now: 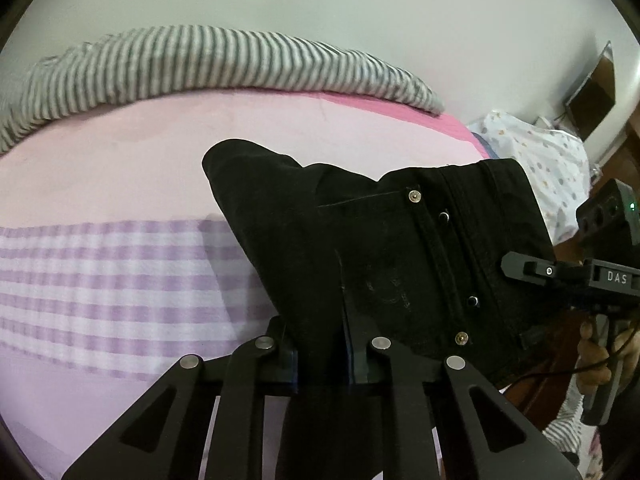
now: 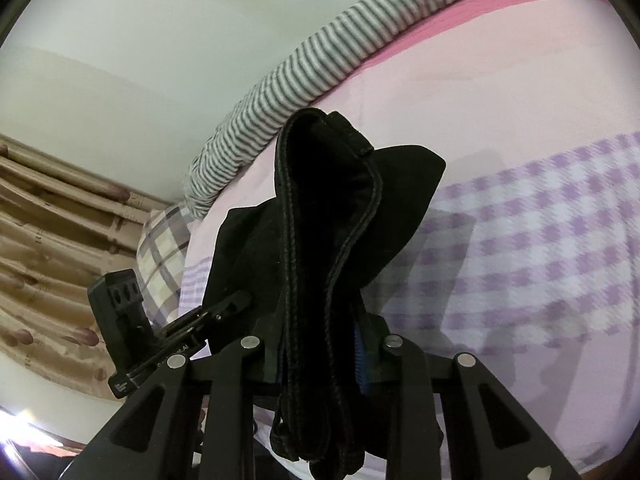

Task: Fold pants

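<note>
The black pants (image 1: 384,248) are held up above the pink bed (image 1: 120,168), with waistband, rivets and fly snaps facing the left wrist camera. My left gripper (image 1: 320,344) is shut on a fold of the pants fabric. My right gripper (image 2: 324,344) is shut on the thick seamed waistband of the pants (image 2: 320,208), which stands up between its fingers and hangs down below them. The right gripper also shows at the right edge of the left wrist view (image 1: 516,266), at the pants' edge. The left gripper shows at the left of the right wrist view (image 2: 240,304).
A grey-striped rolled blanket (image 1: 192,68) lies along the bed's far edge by the wall. A purple checked sheet (image 1: 100,280) covers the near part of the bed. A plaid pillow (image 2: 164,256) and brown curtains (image 2: 52,248) are at one end; patterned white bedding (image 1: 548,160) at the other.
</note>
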The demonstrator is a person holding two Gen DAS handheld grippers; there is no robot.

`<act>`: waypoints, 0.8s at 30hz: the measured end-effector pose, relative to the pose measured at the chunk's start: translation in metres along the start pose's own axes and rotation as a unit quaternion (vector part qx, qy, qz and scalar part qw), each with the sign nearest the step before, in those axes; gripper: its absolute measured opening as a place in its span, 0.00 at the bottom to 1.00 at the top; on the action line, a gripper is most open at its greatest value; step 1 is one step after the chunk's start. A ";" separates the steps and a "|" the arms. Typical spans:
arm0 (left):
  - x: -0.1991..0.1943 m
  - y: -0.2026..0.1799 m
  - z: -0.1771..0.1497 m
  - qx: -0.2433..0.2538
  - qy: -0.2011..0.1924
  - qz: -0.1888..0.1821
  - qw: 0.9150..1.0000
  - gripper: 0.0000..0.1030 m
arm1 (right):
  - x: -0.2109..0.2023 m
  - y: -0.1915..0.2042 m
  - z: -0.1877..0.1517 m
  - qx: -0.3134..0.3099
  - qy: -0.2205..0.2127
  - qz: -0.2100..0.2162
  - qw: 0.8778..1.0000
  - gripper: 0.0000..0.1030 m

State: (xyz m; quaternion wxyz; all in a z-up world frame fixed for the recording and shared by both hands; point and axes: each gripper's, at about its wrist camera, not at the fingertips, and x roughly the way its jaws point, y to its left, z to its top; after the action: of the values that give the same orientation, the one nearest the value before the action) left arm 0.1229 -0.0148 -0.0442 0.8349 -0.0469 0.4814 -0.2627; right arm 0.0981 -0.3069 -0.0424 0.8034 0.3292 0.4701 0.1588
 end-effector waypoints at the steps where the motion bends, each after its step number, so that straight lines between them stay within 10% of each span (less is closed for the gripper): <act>1: -0.004 0.005 0.000 -0.001 -0.001 0.006 1.000 0.15 | 0.006 0.005 0.001 -0.005 0.003 0.002 1.000 0.24; 24: -0.054 0.151 0.043 -0.039 -0.041 0.094 0.994 0.15 | 0.148 0.101 0.057 -0.055 0.054 0.049 0.996 0.24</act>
State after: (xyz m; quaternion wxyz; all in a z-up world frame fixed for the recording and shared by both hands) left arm 0.1966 0.1327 -0.0293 0.8727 -0.0447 0.4586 -0.1616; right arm 0.2277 -0.1711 -0.0506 0.7850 0.2984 0.4863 0.2414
